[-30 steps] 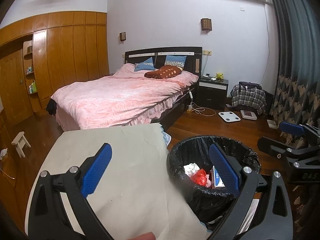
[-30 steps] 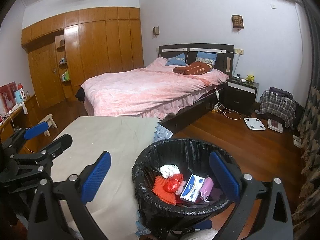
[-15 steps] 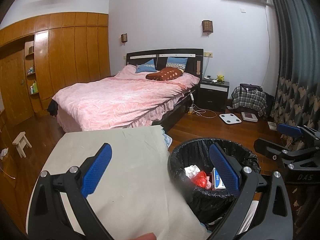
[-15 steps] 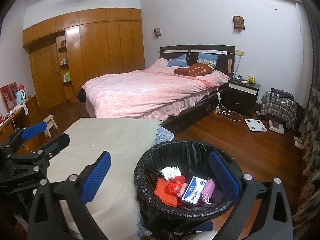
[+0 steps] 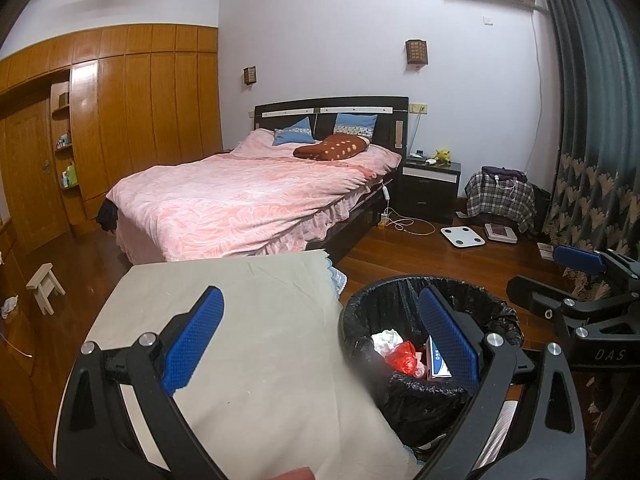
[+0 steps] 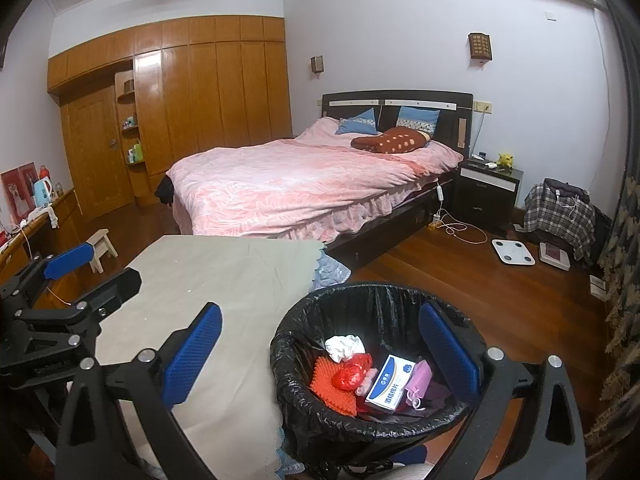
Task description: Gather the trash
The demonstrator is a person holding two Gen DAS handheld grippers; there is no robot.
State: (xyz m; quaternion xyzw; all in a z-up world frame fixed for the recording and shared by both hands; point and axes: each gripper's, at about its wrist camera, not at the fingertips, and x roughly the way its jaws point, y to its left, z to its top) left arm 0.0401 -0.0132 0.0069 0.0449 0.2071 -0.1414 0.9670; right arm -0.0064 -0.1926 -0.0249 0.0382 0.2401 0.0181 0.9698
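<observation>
Trash bin (image 5: 404, 300) base hidden behind left gripper (image 5: 320, 332); box (image 6: 390, 382) print too small to read.

Pink bed (image 6: 304, 184), black bin liner (image 6: 384, 304), blue-white box (image 6: 390, 384).

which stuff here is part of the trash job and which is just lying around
Job:
- bin with black liner
- in it: white tissue, red wrapper, orange pad, blue-white box, pink bag
- left gripper and right gripper, both open, empty

Lying about:
- scale
- stool
- cable
- plaid cloth
- bed
</observation>
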